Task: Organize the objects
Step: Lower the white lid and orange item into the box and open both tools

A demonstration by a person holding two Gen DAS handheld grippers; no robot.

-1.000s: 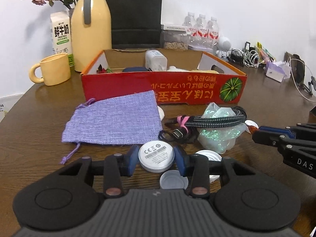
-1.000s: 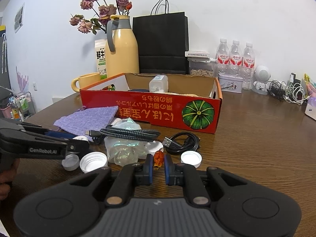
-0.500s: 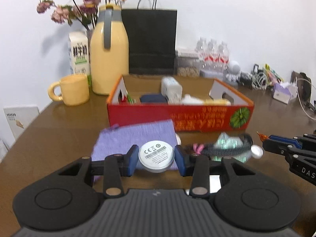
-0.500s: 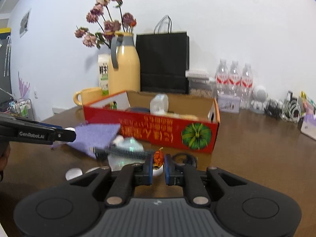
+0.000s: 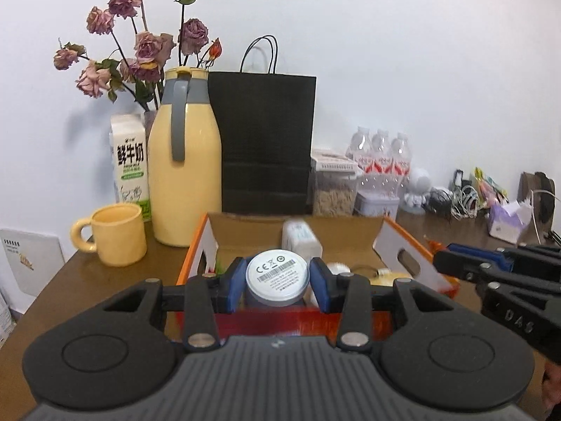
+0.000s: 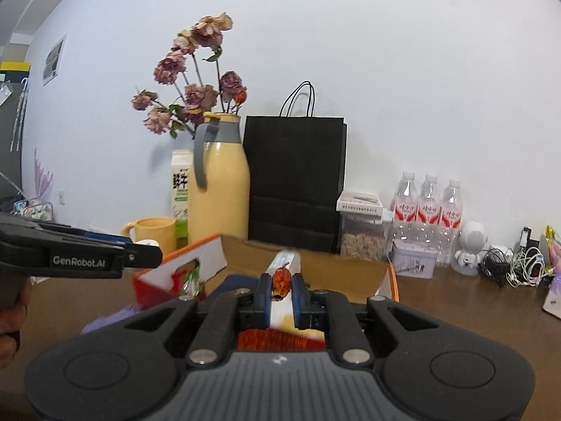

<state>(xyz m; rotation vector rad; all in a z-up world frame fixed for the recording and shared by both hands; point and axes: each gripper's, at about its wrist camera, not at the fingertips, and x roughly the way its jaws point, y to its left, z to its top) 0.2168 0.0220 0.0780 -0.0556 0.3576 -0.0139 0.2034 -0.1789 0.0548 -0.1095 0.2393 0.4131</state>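
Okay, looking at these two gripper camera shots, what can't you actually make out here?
- Left wrist view: the box floor behind the white puck and left gripper is hidden; the other things inside are blurred.
- Right wrist view: the small orange thing in the right gripper is too small to identify.
- Both views: the table just in front of the box is covered by the gripper bodies.
- Right wrist view: the print on the bottles is too small to read.

- Yellow jug (image 5: 185, 179) with a grey handle, far left on the brown table (image 5: 91, 280).
- Dried roses (image 5: 140, 45) behind the jug.
- Milk carton (image 5: 129, 161) left of the jug; yellow mug (image 5: 115, 234) nearer, in front of the carton.
- Black paper bag (image 5: 262, 144) right of the jug, against the wall.
- 3 water bottles (image 6: 429, 207) far right, a white robot figure (image 6: 469, 247) beside them.
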